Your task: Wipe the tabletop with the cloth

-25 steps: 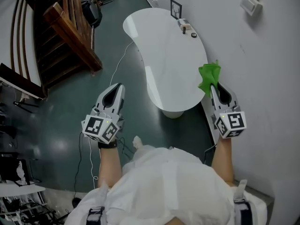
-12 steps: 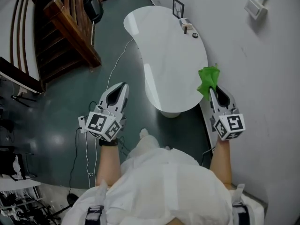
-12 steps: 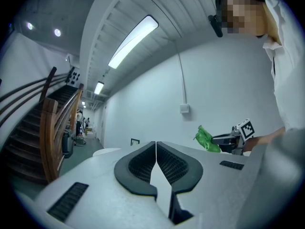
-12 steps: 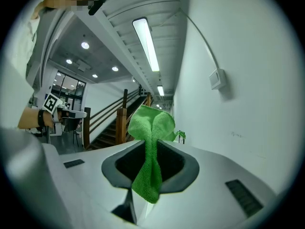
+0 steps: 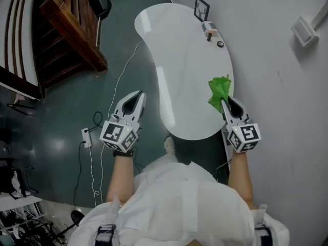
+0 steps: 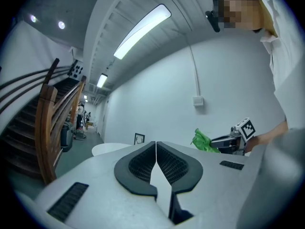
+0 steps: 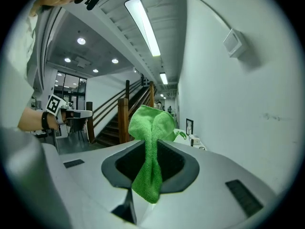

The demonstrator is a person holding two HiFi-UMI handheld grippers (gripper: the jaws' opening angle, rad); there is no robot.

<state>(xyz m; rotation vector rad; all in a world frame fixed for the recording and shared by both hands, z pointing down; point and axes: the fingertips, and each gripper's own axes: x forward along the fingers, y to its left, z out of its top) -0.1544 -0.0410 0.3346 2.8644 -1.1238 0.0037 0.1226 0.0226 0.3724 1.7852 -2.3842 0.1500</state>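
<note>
A white kidney-shaped tabletop (image 5: 179, 60) lies ahead of me in the head view. My right gripper (image 5: 224, 102) is shut on a green cloth (image 5: 219, 91), held over the table's near right edge. In the right gripper view the cloth (image 7: 151, 142) is pinched between the jaws and bunches out above them. My left gripper (image 5: 135, 98) is shut with nothing in it, held over the floor left of the table. The left gripper view shows its jaws (image 6: 156, 151) closed together, with the green cloth (image 6: 205, 141) and the right gripper at the right.
A small framed marker (image 5: 201, 7), a little bottle (image 5: 209, 32) and a dark round item (image 5: 220, 43) sit at the table's far right by the white wall. A wooden staircase (image 5: 66, 29) stands at the far left. A white cable (image 5: 110, 111) and a power strip (image 5: 85, 137) lie on the green floor.
I have stepped closer to the table. The right gripper with the cloth now hangs over the tabletop's near right edge. The left gripper has shifted slightly right.
</note>
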